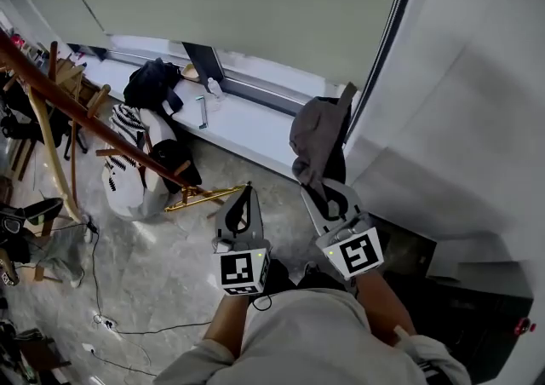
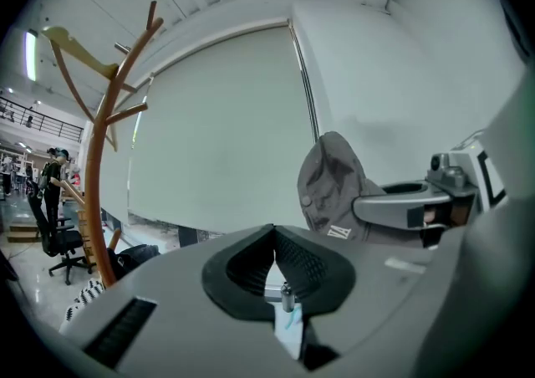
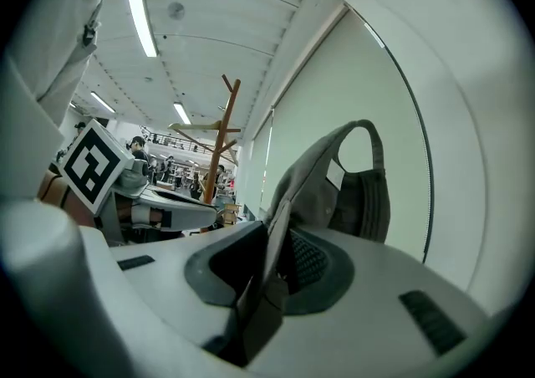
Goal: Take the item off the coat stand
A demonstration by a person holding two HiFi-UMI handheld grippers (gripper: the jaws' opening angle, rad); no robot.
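At centre right of the head view, my right gripper (image 1: 324, 194) has its tongs pinched on the brim of the grey cap (image 1: 317, 132). The cap stands up above the jaws, off the coat stand (image 2: 93, 192) and well apart from it. My left gripper (image 1: 247, 196), just beside the right one, has its tongs pressed together with nothing between them.

For containers, a striped bag (image 1: 129, 119), a white bag (image 1: 136, 192) and a black bag (image 1: 174, 162) sit bunched at the stand's foot at centre left. Another black bag (image 1: 152, 83) lies on the white window ledge (image 1: 247, 128) at upper left. I cannot tell what any of them hold.

As for writing, the left gripper view shows a small white logo (image 2: 338, 232) on the cap, too small for me to read. The right gripper view shows a pale tag (image 3: 333, 174) inside it, on which I can make out no print.

On edges and room, the white wall (image 1: 460, 119) runs close along the right gripper's side, and the ledge's front edge crosses just beyond the cap. Pale stone floor (image 1: 162, 264) lies between my grippers and the bags, with a thin cable (image 1: 95, 272) trailing across its lower left.
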